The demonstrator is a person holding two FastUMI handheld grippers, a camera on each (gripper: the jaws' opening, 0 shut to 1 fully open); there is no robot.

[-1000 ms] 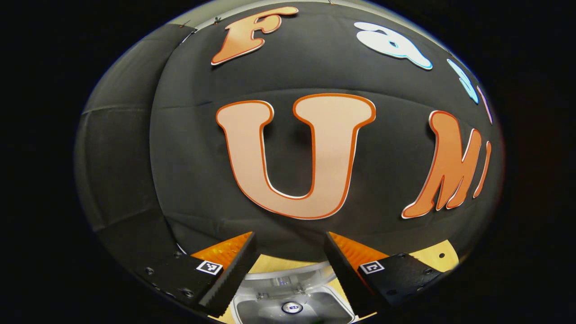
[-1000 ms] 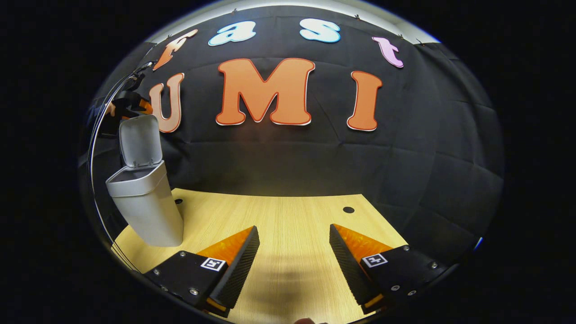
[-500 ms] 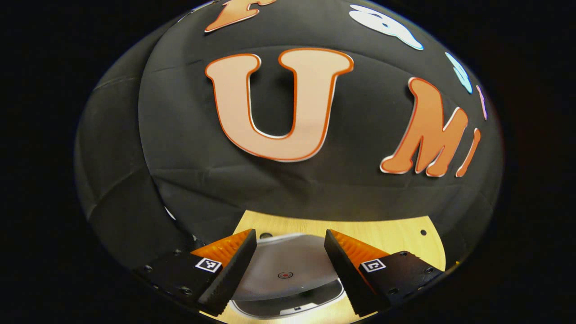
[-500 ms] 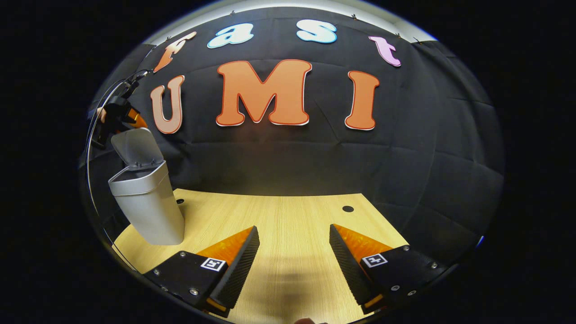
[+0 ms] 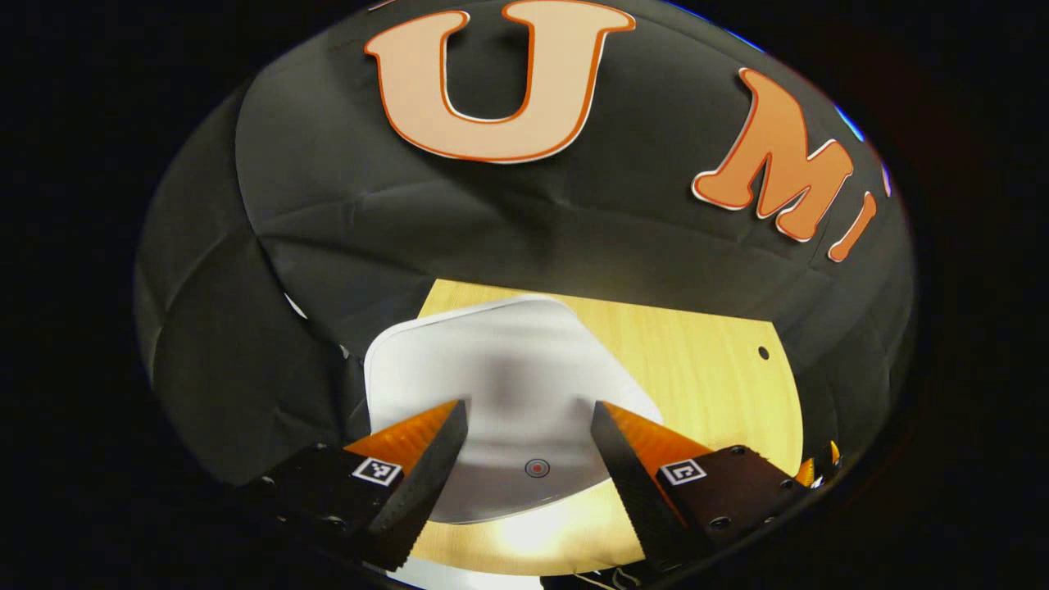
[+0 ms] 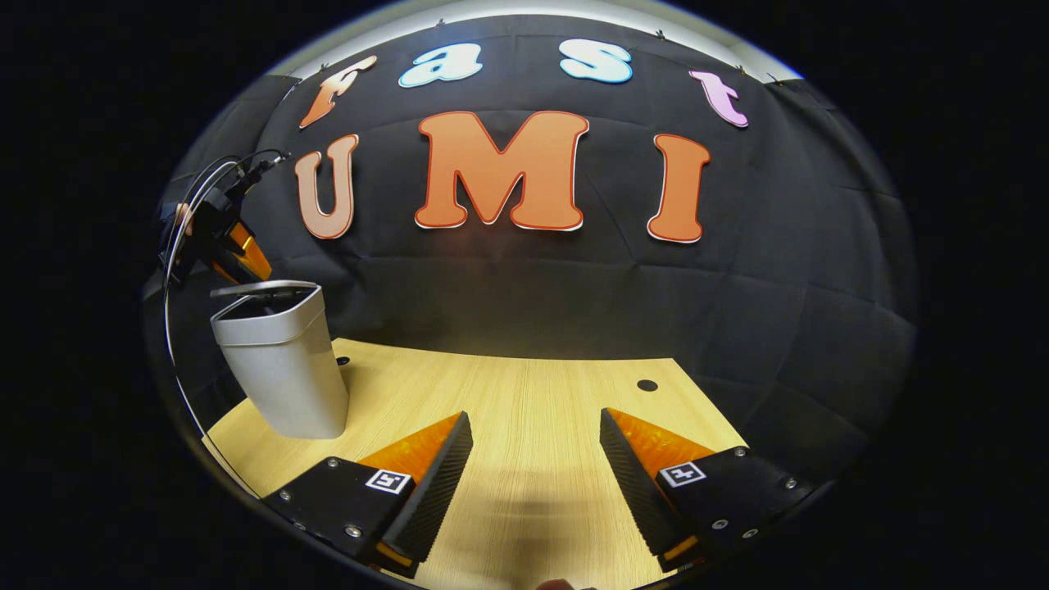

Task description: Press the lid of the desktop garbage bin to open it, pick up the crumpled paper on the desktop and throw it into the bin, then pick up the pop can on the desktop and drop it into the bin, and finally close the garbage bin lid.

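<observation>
The grey desktop bin point(image 6: 283, 369) stands at the table's left rear corner, its white lid point(image 6: 264, 288) lying nearly flat over the rim with a thin gap at the front. In the left gripper view the lid point(image 5: 500, 385) lies just under my left gripper point(image 5: 529, 434), which is open with nothing between its fingers; a small red dot point(image 5: 537, 468) marks the lid's near part. That left gripper point(image 6: 225, 242) hangs just above the lid's left rear in the right gripper view. My right gripper point(image 6: 533, 459) hovers open over bare tabletop at the front.
The wooden table point(image 6: 533, 393) has small round holes point(image 6: 647, 384) near its back edge. The black booth wall stands close behind the bin and along the table's rear. A cable point(image 6: 176, 238) loops from the left gripper.
The bin's lid has swung down from upright to almost flat. My left gripper has tipped downward and followed it. The right gripper has barely moved.
</observation>
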